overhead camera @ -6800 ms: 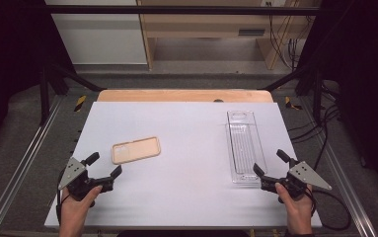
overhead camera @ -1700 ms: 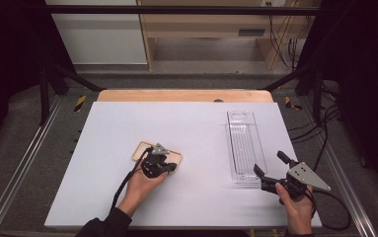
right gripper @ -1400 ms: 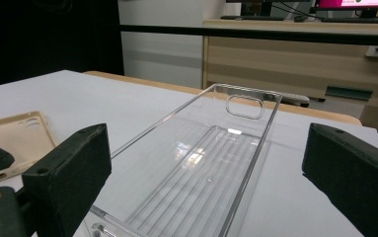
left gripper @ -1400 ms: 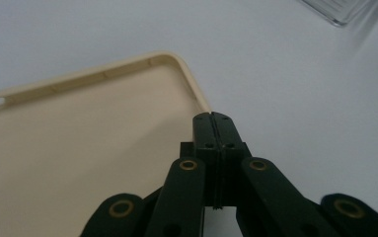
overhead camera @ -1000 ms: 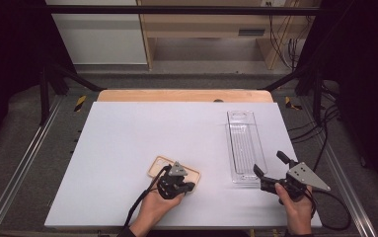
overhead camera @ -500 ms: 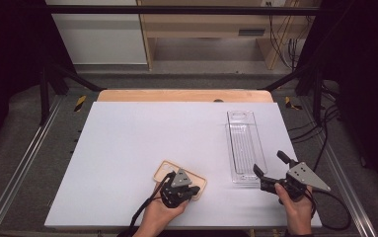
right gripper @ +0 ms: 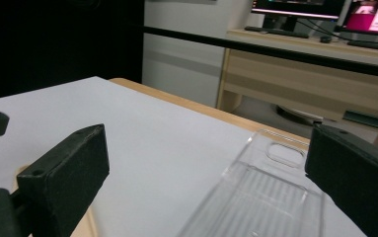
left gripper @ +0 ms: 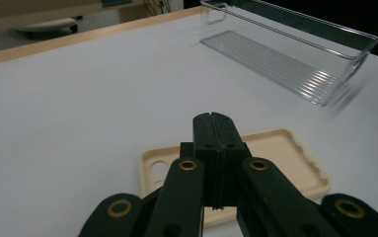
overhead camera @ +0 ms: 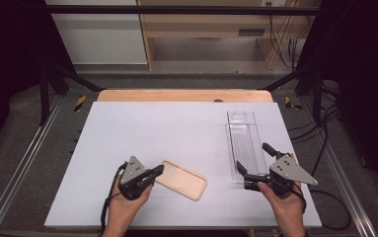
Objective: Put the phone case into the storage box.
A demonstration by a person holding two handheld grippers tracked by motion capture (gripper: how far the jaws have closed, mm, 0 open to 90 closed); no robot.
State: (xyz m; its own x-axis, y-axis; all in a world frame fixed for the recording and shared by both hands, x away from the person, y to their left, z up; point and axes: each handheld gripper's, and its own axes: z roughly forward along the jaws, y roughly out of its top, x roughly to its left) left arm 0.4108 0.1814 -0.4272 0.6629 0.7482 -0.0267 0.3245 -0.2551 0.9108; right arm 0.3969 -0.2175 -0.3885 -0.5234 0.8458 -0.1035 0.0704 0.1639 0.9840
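Observation:
A beige phone case lies flat, hollow side up, near the table's front edge. My left gripper is shut with nothing between its jaws, its tips at the case's left end. In the left gripper view the closed jaws hover just above the case. A clear plastic tray lies lengthwise at the right. My right gripper stands open at the tray's near end, nothing between its jaws. In the right gripper view the two fingers stand wide apart, with the tray ahead of them.
The white tabletop ends in a wooden strip at the far side. Metal frame rails run along both sides. Cables lie off the right edge. A desk with monitors stands beyond the table.
The left gripper slid the beige case from mid-left toward the front centre, then drew back left off it and lifted. The case now lies still. The right gripper has risen slightly.

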